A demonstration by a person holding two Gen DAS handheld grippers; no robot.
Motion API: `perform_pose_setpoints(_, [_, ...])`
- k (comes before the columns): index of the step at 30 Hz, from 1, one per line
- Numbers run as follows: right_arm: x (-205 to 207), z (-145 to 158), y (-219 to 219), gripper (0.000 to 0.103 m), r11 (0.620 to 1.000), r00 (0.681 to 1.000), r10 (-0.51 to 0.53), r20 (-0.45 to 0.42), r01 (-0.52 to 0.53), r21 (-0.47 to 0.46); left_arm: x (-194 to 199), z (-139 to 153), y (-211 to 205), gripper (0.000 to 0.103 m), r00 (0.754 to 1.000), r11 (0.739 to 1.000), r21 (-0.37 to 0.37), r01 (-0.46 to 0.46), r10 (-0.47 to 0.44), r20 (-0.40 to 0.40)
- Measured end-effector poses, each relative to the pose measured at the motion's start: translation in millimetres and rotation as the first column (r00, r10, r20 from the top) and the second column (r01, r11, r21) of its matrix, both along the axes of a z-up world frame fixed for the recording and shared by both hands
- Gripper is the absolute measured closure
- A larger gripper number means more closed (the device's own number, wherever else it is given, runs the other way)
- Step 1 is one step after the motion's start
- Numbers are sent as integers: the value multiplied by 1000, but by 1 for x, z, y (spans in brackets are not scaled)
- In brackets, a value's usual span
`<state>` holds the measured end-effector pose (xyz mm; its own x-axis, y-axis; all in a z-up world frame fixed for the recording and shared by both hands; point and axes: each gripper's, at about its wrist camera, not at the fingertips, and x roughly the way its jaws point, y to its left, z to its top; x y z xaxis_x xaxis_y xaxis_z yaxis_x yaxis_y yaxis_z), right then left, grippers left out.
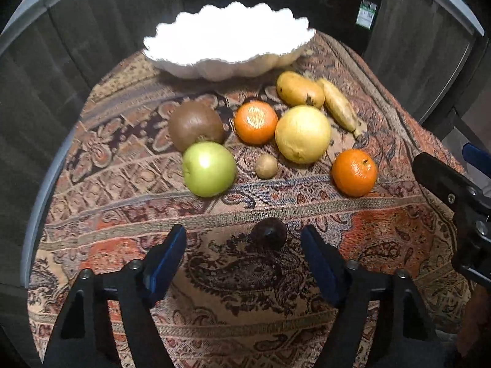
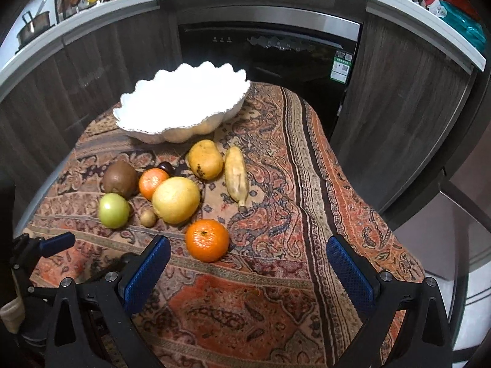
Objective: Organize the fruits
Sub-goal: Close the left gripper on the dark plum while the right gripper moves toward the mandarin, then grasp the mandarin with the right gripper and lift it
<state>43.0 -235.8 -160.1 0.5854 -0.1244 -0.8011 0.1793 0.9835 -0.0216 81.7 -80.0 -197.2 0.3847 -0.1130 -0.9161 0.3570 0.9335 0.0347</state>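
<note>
While nothing sits in the white scalloped bowl yet, all the fruit is laid out loose on the patterned cloth covering the counter, just in front of it. Closest to the bowl are a yellow mango and a pale banana lying side by side. In the middle there's a big yellow citrus touching an orange, with a brown kiwi-looking fruit off to the left and a green apple right against it. A tiny tan fruit sits between the apple and the yellow citrus. A second orange is on its own, a bit nearer the cameras. From the right wrist view a dark little fruit peeks out behind the first orange.

One small dark fruit lies apart from the bunch, and the left gripper is right over it: the blue-padded fingers are spread on either side with the fruit between them, nearer the right one, not touching it.

The right gripper has its fingers spread wide with nothing between them, the lone orange just ahead of the left finger. Behind the counter are dark wood cabinets and a black built-in appliance.
</note>
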Motion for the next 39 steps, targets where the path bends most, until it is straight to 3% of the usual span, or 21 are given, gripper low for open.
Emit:
perform_pose_setpoints(20, [11,-34,-12,0,999,996,-37,-82,38,15,11,-37,-17,52,998,999,13,43,-42,-43])
perform_pose_setpoints(28, [13,-39,-11,0,999,995,-30,-93,32,25,9,-37,-21,71,997,997,-13,70,-70,-35])
perform_pose_setpoints(39, [14,-34,3,0,1000,997,8,-82,-8,-3,0,-25,-6,73,999,999,-39,38,-38,-16])
